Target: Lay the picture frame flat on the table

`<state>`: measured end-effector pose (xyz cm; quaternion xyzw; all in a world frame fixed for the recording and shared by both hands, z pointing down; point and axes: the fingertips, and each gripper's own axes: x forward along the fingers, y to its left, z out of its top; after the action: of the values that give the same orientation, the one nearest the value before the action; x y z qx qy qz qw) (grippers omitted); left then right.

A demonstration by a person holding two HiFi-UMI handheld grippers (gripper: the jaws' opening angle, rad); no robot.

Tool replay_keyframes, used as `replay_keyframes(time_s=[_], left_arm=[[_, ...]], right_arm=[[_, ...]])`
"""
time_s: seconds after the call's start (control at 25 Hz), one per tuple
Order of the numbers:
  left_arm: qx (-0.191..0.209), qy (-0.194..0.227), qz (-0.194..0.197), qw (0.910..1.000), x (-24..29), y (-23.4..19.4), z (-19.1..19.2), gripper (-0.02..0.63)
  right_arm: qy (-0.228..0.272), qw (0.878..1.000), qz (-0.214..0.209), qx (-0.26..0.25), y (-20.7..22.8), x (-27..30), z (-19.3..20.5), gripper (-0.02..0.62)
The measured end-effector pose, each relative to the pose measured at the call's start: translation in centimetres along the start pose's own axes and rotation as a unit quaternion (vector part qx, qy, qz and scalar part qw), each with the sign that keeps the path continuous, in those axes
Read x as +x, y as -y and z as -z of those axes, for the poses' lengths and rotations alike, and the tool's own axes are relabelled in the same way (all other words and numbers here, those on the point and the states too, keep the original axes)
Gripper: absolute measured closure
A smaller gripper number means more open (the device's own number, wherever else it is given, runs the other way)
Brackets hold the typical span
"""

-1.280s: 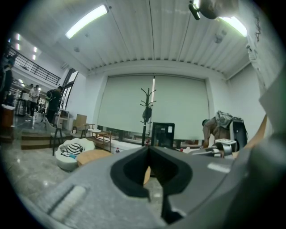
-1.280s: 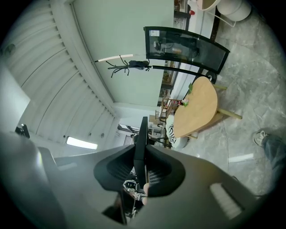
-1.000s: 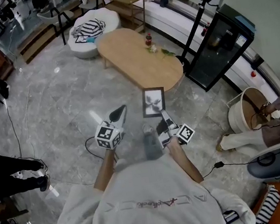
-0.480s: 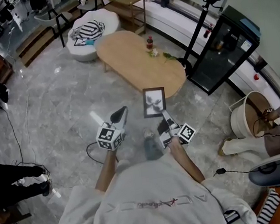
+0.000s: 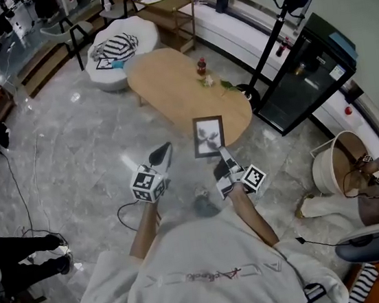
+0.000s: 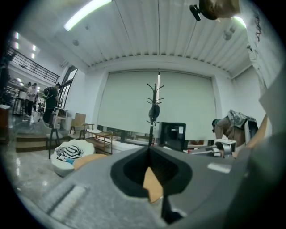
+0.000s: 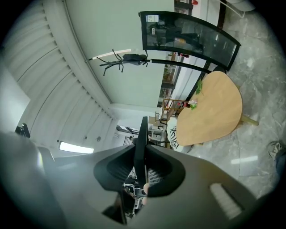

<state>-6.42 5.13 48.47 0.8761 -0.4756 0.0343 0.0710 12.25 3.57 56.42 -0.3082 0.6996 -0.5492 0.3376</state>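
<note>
The right gripper (image 5: 222,158) is clamped on the lower edge of the picture frame (image 5: 208,136) and holds it upright in front of the person, with the picture side facing the head camera. In the right gripper view the frame shows edge-on as a thin dark strip, pressed between the two pads. The left gripper (image 5: 165,150) is beside it at the left, apart from the frame. Its jaws are together at the tips and nothing is between them.

Compared with one second ago, the oval wooden table (image 5: 174,87) has come nearer to the person. Then the frame was seen over the grey floor, short of the table's near end. Now the upper part of the frame overlaps that near end in the head view. It is held in the air and is not laid on the table. Both grippers keep the same pose and the same place relative to each other. A small red bottle (image 5: 201,66) stands on the table's far side.
</note>
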Motion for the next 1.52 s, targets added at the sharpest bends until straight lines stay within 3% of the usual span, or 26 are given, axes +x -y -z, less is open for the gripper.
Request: replay_keyframes(time_s=[1.08,1.52], left_arm=[[0.002,0.003,-0.018,0.9998,16.0,-8.1,-2.7,0.606],[-0.007,-0.006,-0.038,0.9992,17.7,-9.8,-2.0,0.606]], right_arm=[[-0.029,1.000,-0.005,0.003,4.0,14.9,-11.5,0.519],[-0.048,0.999,0.001,0.011,5.9,16.9,-12.1,0.520]])
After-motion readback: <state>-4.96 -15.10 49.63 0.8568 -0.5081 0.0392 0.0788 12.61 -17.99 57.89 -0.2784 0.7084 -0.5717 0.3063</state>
